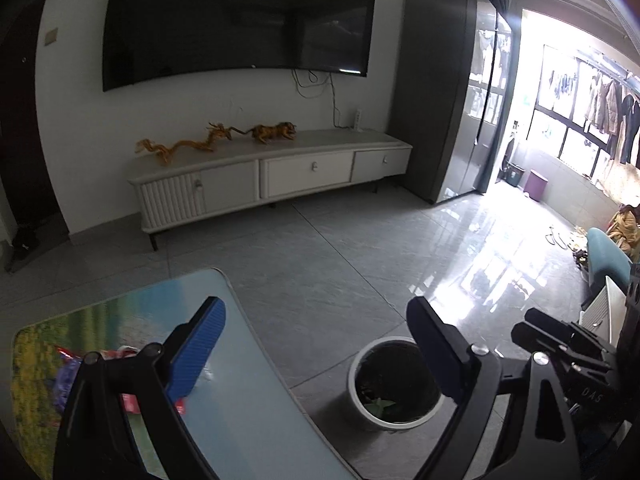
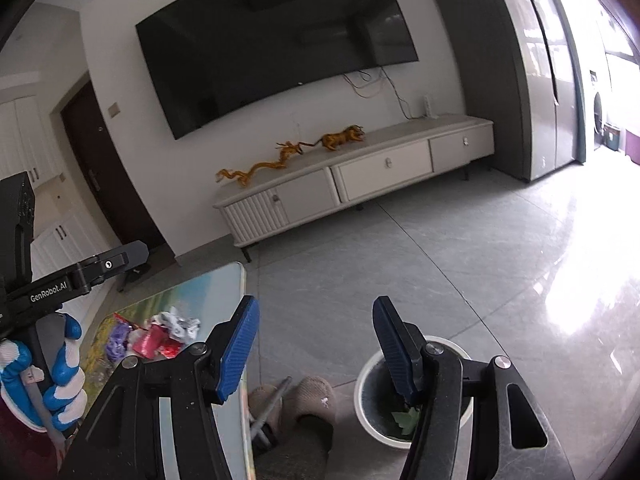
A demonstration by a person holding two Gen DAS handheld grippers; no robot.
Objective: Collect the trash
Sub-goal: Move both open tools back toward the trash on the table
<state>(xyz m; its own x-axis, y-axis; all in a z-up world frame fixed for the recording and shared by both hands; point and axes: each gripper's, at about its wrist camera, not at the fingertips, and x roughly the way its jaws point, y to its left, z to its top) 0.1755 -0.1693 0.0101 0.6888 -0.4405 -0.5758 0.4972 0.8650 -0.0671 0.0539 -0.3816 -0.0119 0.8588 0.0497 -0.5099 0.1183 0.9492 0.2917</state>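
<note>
A heap of trash wrappers (image 2: pixel 154 336), red, purple and white, lies on the low table (image 2: pixel 216 292). In the left wrist view the wrappers (image 1: pixel 66 376) show partly behind my left finger. A white round bin (image 1: pixel 390 384) with a dark liner and a green scrap inside stands on the floor right of the table; it also shows in the right wrist view (image 2: pixel 370 396). My left gripper (image 1: pixel 316 344) is open and empty, above the table's edge and the bin. My right gripper (image 2: pixel 316 344) is open and empty, above the gap between table and bin.
A white TV cabinet (image 1: pixel 272 172) with orange figurines stands under a wall TV (image 1: pixel 240 20). A grey wardrobe (image 1: pixel 444 92) stands at the right. A slippered foot (image 2: pixel 312 396) rests between table and bin. My gloved left hand (image 2: pixel 48 372) shows at far left.
</note>
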